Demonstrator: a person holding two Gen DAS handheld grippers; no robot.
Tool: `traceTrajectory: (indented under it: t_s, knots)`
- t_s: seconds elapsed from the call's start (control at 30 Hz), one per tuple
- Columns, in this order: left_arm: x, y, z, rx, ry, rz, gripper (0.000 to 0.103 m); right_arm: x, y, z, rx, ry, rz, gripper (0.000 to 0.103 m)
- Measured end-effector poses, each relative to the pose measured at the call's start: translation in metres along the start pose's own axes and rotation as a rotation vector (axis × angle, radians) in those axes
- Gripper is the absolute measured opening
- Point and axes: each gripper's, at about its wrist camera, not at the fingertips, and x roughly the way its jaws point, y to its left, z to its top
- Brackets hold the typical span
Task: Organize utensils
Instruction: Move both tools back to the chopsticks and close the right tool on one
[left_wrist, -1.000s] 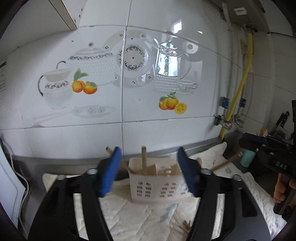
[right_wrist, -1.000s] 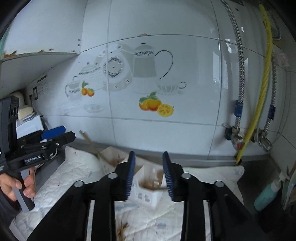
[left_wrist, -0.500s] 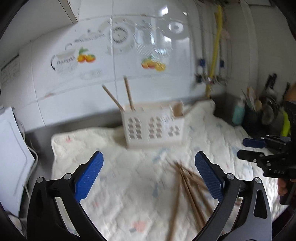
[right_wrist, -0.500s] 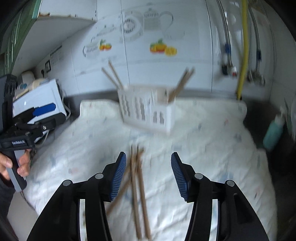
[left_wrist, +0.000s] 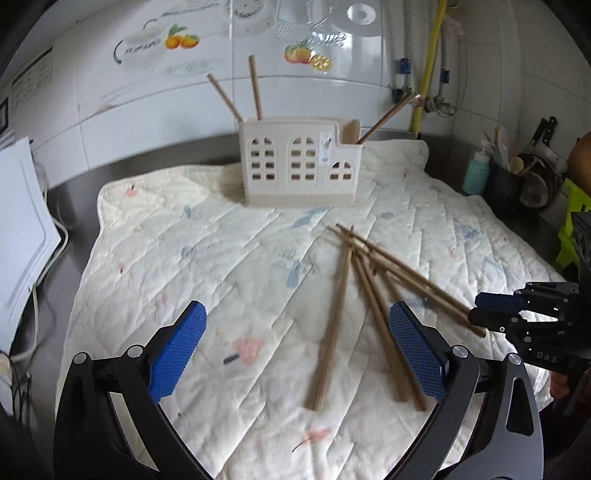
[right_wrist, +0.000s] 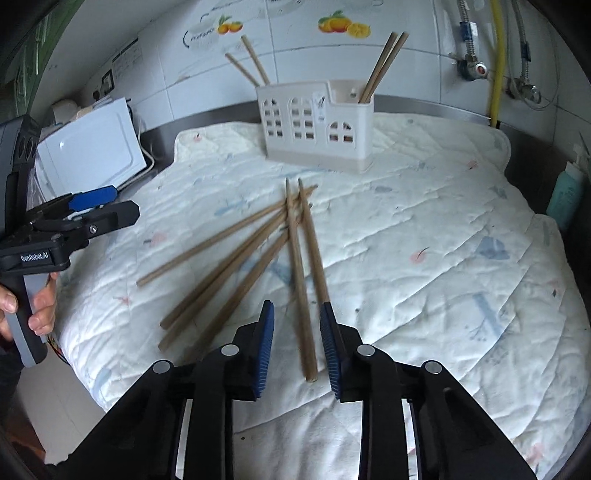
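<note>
Several wooden chopsticks (left_wrist: 364, 275) lie fanned on a quilted white cloth (left_wrist: 207, 258); they also show in the right wrist view (right_wrist: 258, 254). A cream utensil holder (left_wrist: 299, 164) stands at the back with chopsticks upright in it, also in the right wrist view (right_wrist: 316, 123). My left gripper (left_wrist: 297, 345) is wide open and empty, above the cloth left of the pile. My right gripper (right_wrist: 297, 341) is open, its blue pads either side of the near end of one chopstick (right_wrist: 303, 325), not closed on it.
A white appliance (right_wrist: 92, 151) sits at the left edge of the steel counter. A teal bottle (left_wrist: 476, 173) and a dark pot of kitchen tools (left_wrist: 517, 173) stand at the right. A tiled wall with pipes is behind the holder.
Both grippers have pulled back from the holder and tilted down toward the cloth. The right gripper now straddles a chopstick end; the left has opened wider.
</note>
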Motion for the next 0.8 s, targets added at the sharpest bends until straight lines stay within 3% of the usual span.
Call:
traceTrajectory:
  t_s: [0.3, 0.8]
  knots:
    - [0.004, 0.015, -0.018, -0.06, 0.038, 0.01, 0.098, 0.011, 0.003, -0.004, -0.031, 0.02, -0.019, 0.022]
    - [0.015, 0.005, -0.03, -0.035, 0.076, -0.024, 0.096, 0.015, 0.005, -0.01, -0.054, 0.038, -0.059, 0.007]
